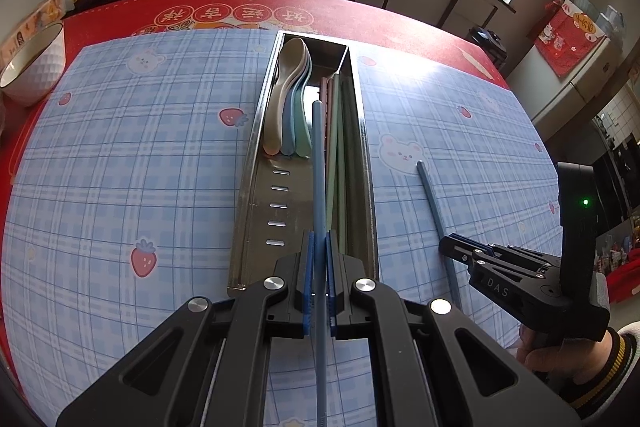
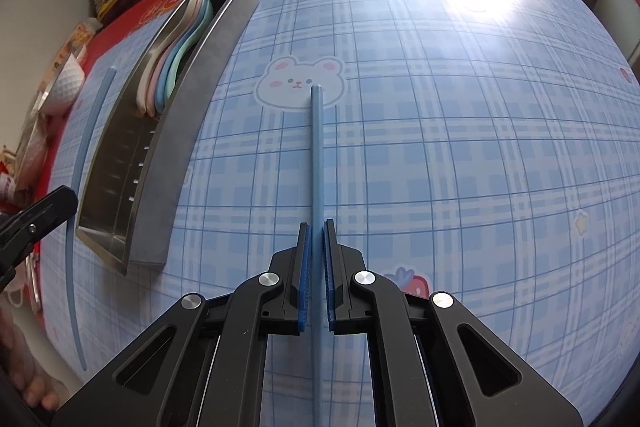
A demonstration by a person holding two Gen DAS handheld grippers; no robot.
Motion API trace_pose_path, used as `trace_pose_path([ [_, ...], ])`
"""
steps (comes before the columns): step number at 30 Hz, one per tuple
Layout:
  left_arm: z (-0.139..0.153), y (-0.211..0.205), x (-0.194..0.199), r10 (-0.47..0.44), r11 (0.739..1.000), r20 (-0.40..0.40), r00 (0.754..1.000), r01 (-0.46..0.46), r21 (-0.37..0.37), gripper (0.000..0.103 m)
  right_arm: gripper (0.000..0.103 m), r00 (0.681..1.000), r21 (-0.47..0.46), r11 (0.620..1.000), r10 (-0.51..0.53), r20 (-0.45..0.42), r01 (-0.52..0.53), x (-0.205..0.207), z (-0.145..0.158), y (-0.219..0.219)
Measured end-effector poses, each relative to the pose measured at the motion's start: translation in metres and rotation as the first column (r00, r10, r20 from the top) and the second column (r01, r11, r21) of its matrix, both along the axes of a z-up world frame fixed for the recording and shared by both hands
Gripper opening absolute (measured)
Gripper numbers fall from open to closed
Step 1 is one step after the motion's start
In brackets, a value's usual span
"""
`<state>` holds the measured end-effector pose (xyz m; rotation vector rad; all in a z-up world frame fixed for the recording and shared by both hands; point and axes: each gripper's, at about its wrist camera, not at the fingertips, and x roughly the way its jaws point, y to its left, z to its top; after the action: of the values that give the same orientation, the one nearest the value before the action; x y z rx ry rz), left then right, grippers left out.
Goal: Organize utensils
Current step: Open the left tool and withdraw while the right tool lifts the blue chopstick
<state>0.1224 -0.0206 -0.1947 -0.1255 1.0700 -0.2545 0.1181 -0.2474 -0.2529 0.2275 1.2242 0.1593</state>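
With the left gripper (image 1: 320,247) clamped on one blue chopstick (image 1: 318,163) above the metal tray (image 1: 256,131) at frame centre and the right gripper (image 2: 317,239) pinching its twin (image 2: 316,147) over the mat, either thin stick could probably swivel and miss the tray.

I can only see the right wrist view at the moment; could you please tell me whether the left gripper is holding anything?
Observer: Yes. The left gripper is shut on a blue chopstick, whose tip is over the metal tray.
Operator: Thank you. My right gripper has the other blue chopstick. The tray's wall hides its nearer lane from me; is anything in there?
Observer: Yes. Several chopsticks, pinkish and green, lie in that lane, beside the spoons.
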Motion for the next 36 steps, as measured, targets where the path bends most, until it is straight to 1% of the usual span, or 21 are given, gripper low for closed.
trace_pose_path([
  [5,-0.001,0.001,0.004,0.000,1.000,-0.009,1.000,0.000,-0.008,0.006,0.006,0.999,0.062,0.997,-0.047,0.027,0.045,-0.004,0.007,-0.009],
  [9,0.002,0.005,0.012,0.011,1.000,-0.014,1.000,-0.012,-0.024,0.006,0.006,0.996,0.088,0.994,-0.070,0.056,0.065,-0.004,0.017,-0.015],
  [14,0.013,0.002,0.037,0.006,0.998,-0.017,1.000,-0.007,-0.057,0.006,0.006,0.991,0.118,0.988,-0.106,0.083,0.096,-0.005,0.029,-0.028],
  [19,0.016,-0.013,0.072,-0.020,0.996,-0.030,0.999,0.017,-0.089,0.006,0.006,0.985,0.139,0.981,-0.147,0.092,0.134,-0.010,0.033,-0.041],
  [23,0.010,-0.030,0.105,-0.052,0.997,-0.036,0.998,0.050,-0.064,0.006,0.006,0.980,0.144,0.975,-0.180,0.086,0.167,-0.017,0.032,-0.053],
  [27,-0.010,-0.040,0.131,-0.061,0.998,-0.084,0.995,0.060,-0.017,0.006,0.006,0.978,0.119,0.978,-0.184,0.101,0.171,-0.021,0.034,-0.059],
  [30,-0.024,-0.044,0.139,-0.069,0.997,-0.112,0.991,0.071,0.020,0.006,0.006,0.976,0.125,0.976,-0.194,0.101,0.181,-0.022,0.035,-0.066],
  [33,-0.034,-0.044,0.142,-0.074,0.996,-0.131,0.989,0.081,0.041,0.006,0.006,0.975,0.113,0.976,-0.197,0.103,0.185,-0.021,0.036,-0.068],
  [36,-0.040,-0.040,0.143,-0.074,0.996,-0.141,0.987,0.079,0.034,0.008,0.006,0.976,0.111,0.978,-0.190,0.103,0.179,-0.021,0.037,-0.069],
])
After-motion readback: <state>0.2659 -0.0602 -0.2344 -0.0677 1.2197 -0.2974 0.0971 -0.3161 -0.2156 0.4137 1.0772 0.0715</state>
